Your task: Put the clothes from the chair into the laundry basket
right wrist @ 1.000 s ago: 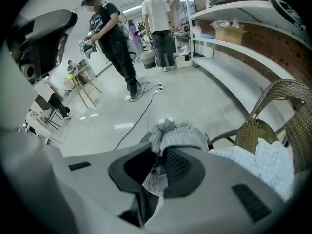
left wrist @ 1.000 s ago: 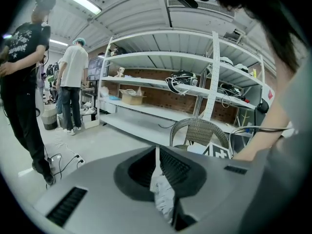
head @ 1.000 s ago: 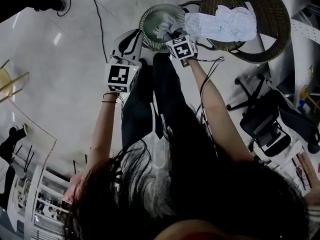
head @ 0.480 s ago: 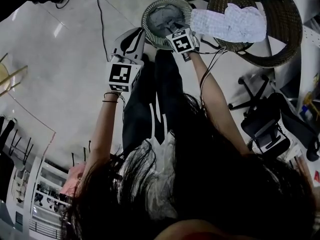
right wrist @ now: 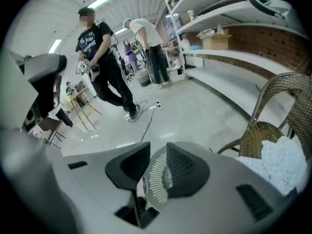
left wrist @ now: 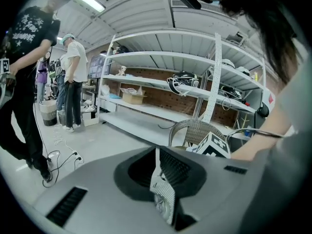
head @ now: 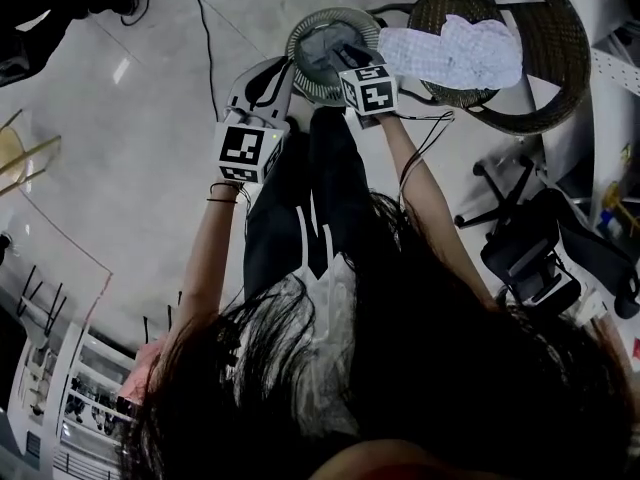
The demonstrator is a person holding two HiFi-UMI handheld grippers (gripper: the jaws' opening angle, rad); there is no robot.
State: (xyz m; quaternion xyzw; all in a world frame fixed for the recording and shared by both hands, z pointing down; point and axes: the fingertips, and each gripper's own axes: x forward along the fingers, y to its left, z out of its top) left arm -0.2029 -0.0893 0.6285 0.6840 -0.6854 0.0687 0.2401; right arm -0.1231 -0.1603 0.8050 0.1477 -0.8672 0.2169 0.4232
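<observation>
**Over the basket point(head: 293, 46), clothes point(head: 450, 53) left on the chair point(head: 560, 63)**

Above the basket our right gripper point(right wrist: 158, 170) is closing its jaws on nothing; only the basket shows through the gap. Our left gripper point(left wrist: 157, 165), just beside the basket, stands narrow and empty. White clothes lie on the chair beyond the basket. We judge a shallow pinch could drop them short of the basket. Both forearms reach forward and down.
</observation>
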